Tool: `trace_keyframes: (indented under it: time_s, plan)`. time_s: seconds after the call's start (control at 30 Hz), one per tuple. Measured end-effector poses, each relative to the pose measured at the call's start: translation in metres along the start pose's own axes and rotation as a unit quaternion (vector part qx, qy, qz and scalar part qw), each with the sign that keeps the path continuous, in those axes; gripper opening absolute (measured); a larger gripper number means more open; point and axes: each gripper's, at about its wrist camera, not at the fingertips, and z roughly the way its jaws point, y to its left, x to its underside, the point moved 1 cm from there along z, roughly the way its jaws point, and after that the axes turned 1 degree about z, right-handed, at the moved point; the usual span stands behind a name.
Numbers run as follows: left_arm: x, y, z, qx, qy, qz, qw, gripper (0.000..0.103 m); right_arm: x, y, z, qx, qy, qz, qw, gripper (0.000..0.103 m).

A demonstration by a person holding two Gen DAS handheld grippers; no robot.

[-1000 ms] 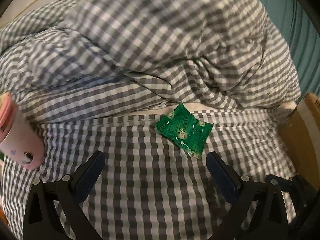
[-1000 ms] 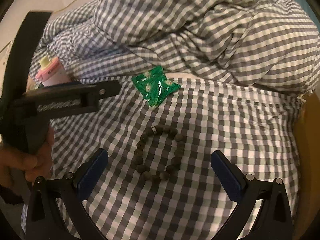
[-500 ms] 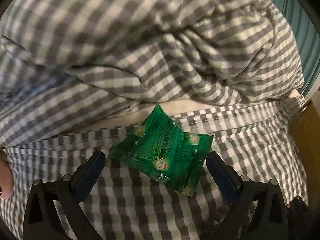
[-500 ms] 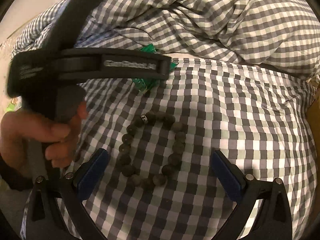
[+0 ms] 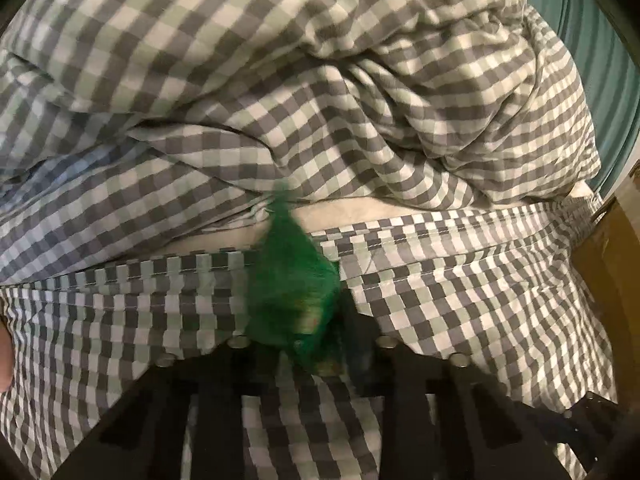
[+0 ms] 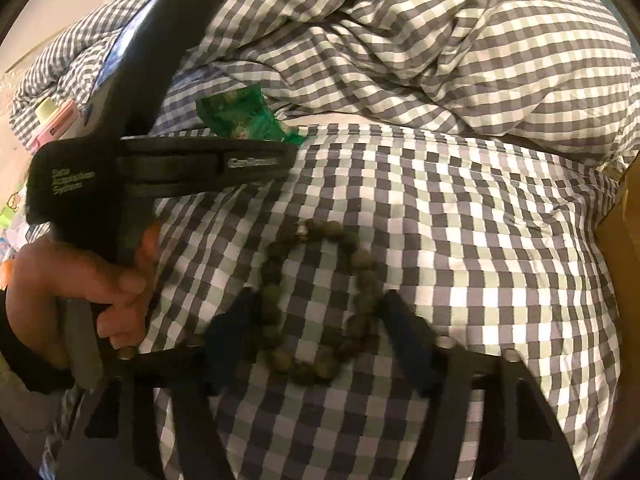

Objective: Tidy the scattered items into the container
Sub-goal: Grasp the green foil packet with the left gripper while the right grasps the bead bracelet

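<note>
A green foil packet (image 5: 296, 280) stands crumpled and blurred between the fingers of my left gripper (image 5: 304, 344), whose jaws are closing and pinching it. In the right wrist view the same packet (image 6: 240, 116) pokes out beyond the tip of the left gripper (image 6: 280, 152), which a hand (image 6: 80, 288) holds. A ring of dark beads, a bracelet (image 6: 362, 260), lies on the checked sheet (image 6: 480, 240). My right gripper (image 6: 320, 340) is closing on it, and both blue pads touch the sides of the bracelet.
A rumpled checked duvet (image 5: 320, 60) piles up behind the packet. A cardboard box (image 5: 612, 280) stands at the right edge of the bed. A pink bottle (image 6: 56, 120) and small colourful items lie at the far left.
The left gripper moved in over the green packet and its jaws closed on it, crumpling it upright. The right gripper's jaws closed from wide open onto the bracelet's sides.
</note>
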Motion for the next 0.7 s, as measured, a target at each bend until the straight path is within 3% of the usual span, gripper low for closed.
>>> trace_keyframes:
  time_s: [0.13,0.33,0.53,0.7]
  plan:
    - [0.002,-0.001,-0.021,-0.009,-0.011,-0.001,0.9999,0.020,0.001,-0.006,-0.009,-0.006,0.003,0.005,1.000,0.029]
    - [0.009,0.001,-0.055,-0.018,-0.023,-0.012,0.9995,0.020,0.003,-0.010,-0.030,-0.007,-0.007,0.011,1.000,0.011]
    - [0.018,0.017,-0.089,-0.025,-0.033,-0.034,0.9986,0.020,0.008,-0.011,-0.049,-0.015,-0.012,0.012,1.000,0.011]
    - [0.027,0.009,-0.118,-0.029,-0.040,-0.044,0.9978,0.020,0.013,-0.010,-0.062,-0.019,-0.020,0.012,1.000,0.011]
